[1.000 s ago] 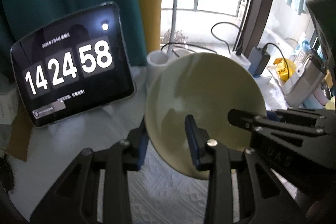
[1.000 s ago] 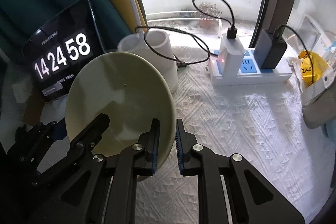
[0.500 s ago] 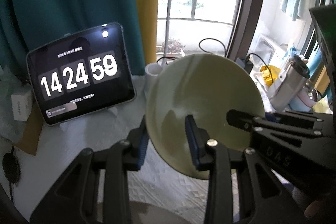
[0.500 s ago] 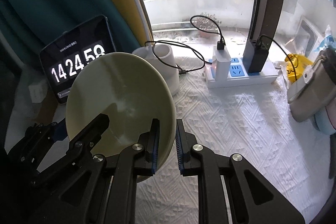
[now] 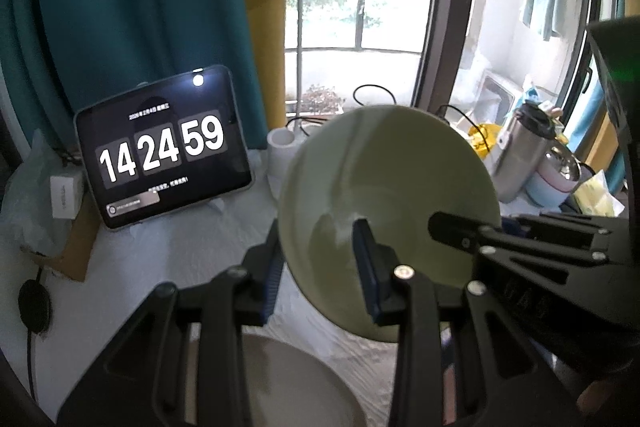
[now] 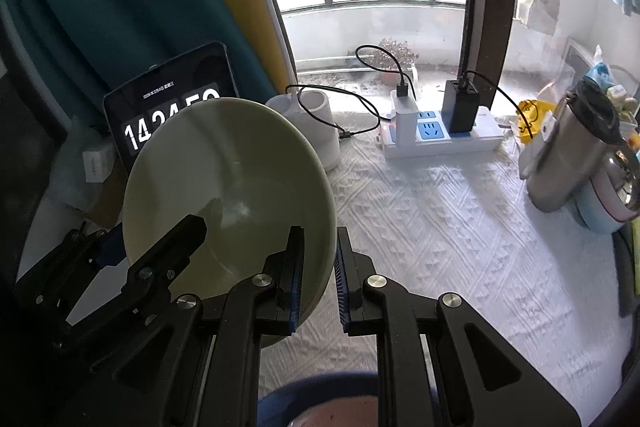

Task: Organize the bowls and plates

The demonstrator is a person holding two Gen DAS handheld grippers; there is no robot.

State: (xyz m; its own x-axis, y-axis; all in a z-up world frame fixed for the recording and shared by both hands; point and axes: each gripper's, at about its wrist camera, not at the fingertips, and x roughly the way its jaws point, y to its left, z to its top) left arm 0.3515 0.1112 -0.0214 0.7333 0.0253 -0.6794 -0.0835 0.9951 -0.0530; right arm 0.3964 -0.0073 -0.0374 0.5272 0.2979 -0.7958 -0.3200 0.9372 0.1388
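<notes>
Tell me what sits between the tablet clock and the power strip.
In the right wrist view, the white cylindrical cup stands between tablet clock and power strip, behind the held pale-green bowl.

Bowl (image 6: 228, 187) raised over a cloth-covered table (image 6: 440, 227), gripped at both rims.
Behind it a tablet (image 5: 164, 147), left; power strip (image 6: 440, 143) and flask (image 6: 572, 155), right.

Left gripper (image 5: 320, 267): matte black frame with triangular cut-outs, silver screws at the joints, blue ribbed pads lining the inner faces of both fingers. Right gripper (image 6: 318, 275): same black open-frame build, silver screw heads, blue ribbed pads; faint raised lettering on its side, unreadable.
</notes>
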